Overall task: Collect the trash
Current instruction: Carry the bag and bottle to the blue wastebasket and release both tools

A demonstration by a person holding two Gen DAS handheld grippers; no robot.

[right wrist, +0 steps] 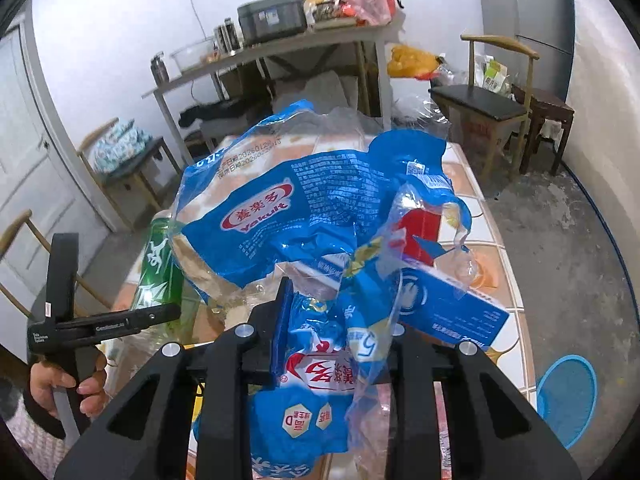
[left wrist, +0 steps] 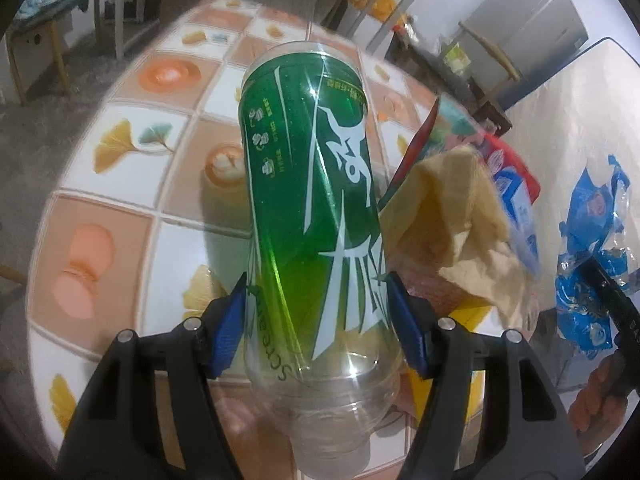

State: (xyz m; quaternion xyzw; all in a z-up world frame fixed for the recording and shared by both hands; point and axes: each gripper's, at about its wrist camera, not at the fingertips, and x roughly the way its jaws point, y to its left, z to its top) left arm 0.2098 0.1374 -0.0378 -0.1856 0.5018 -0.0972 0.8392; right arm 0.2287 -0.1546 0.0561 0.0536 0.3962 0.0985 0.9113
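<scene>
Over the tiled counter point(left wrist: 132, 208), our left gripper point(left wrist: 316, 320) has its fingers pinching a green bottle point(left wrist: 308, 184); our right gripper point(right wrist: 340, 320) is pinching a blue wrapper point(right wrist: 288, 208). We should keep both grips firm and lift clear before moving toward a bin.

a round table point(left wrist: 132, 216) fills the lower view, its top tiled in white and pale orange squares printed with ginkgo leaves and coffee cups. beyond it, against the white wall, stands a long grey side table point(right wrist: 280, 50) carrying a grey cooker point(right wrist: 270, 18), a glass bowl point(right wrist: 194, 54), jars and plastic bags. a wooden chair with a dark seat point(right wrist: 478, 102) sits to the right, with a small dark stool point(right wrist: 548, 110) beside it. a white door point(right wrist: 24, 152) is on the left. a blue basin point(right wrist: 566, 394) rests on the grey floor.
</scene>
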